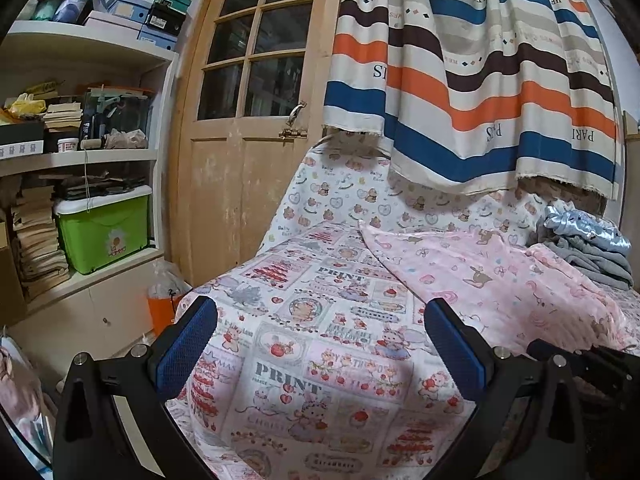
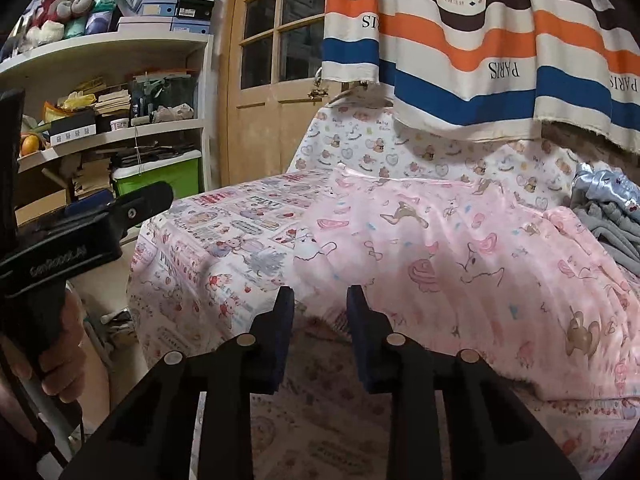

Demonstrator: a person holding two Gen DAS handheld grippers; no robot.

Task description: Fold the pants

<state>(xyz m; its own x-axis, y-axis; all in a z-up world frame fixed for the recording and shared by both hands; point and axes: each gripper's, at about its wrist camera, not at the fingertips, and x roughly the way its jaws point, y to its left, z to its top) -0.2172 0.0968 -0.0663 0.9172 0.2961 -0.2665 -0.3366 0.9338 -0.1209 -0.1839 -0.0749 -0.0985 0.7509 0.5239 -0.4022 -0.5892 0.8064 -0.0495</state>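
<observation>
currently both grippers empty: left gripper fingers spread wide, right gripper fingers narrowly apart. pink pants lie spread toward the bed's right side. judgement: pinch near hem squarely, lift evenly, avoid catching the sheet.

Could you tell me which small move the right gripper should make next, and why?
Probably ease the right gripper forward and close on the near edge of the pink pants. It is open, empty and just short of that edge; the left gripper hovers open over the sheet.
</observation>
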